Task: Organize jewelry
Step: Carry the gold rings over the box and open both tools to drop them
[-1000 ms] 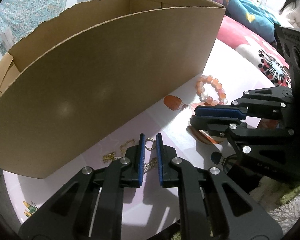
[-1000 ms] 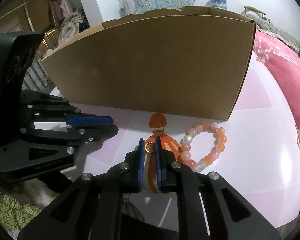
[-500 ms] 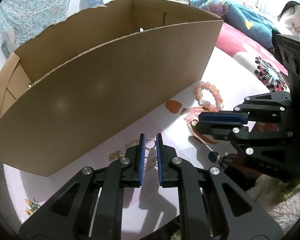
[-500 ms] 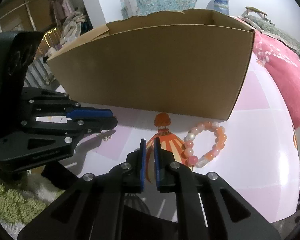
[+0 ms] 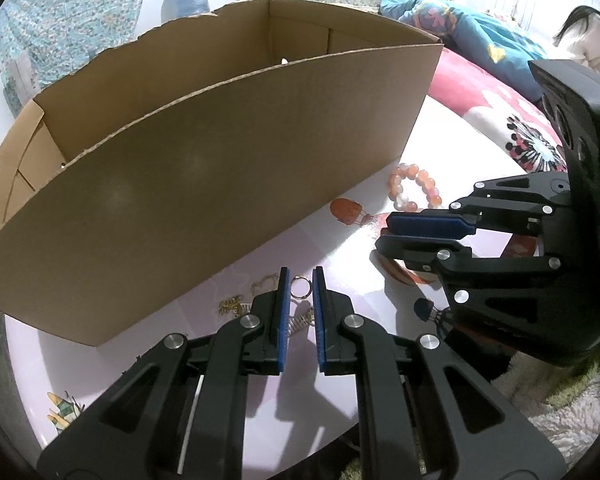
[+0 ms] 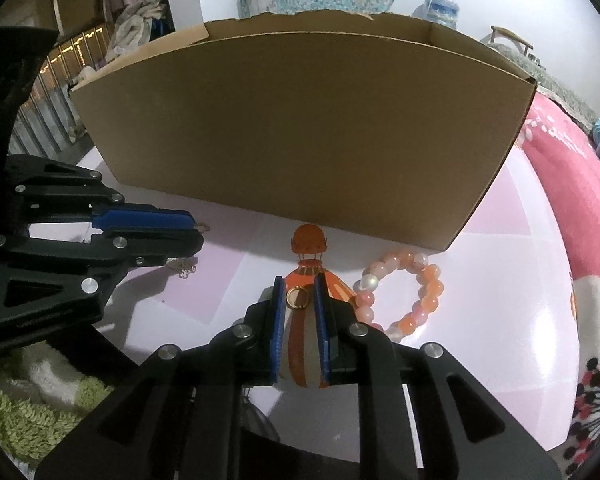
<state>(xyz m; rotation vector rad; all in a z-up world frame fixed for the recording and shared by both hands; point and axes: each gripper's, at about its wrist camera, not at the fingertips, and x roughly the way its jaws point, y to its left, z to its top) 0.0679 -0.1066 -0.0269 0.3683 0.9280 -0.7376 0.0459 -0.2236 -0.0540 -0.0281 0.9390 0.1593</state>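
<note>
Both grippers are rising since a second ago, bringing the box (image 5: 220,184) rim into view. Left gripper (image 5: 300,286) jaws are pinching a silver ring (image 5: 300,287); right gripper (image 6: 300,294) jaws are pinching a gold ring (image 6: 298,297), probably for dropping inside. Bead bracelet (image 6: 400,292) is lying on the tabletop (image 6: 500,320).

My right tool (image 6: 299,282) pinched a gold ring (image 6: 297,297) between its blue pads. The beaded bracelet (image 6: 404,291) lay just beside it on the bench (image 6: 500,288), near the cardboard box (image 6: 300,132) wall. My left tool (image 6: 198,232) pinched a small silver ring (image 6: 203,227) above a chain (image 6: 184,268).
</note>
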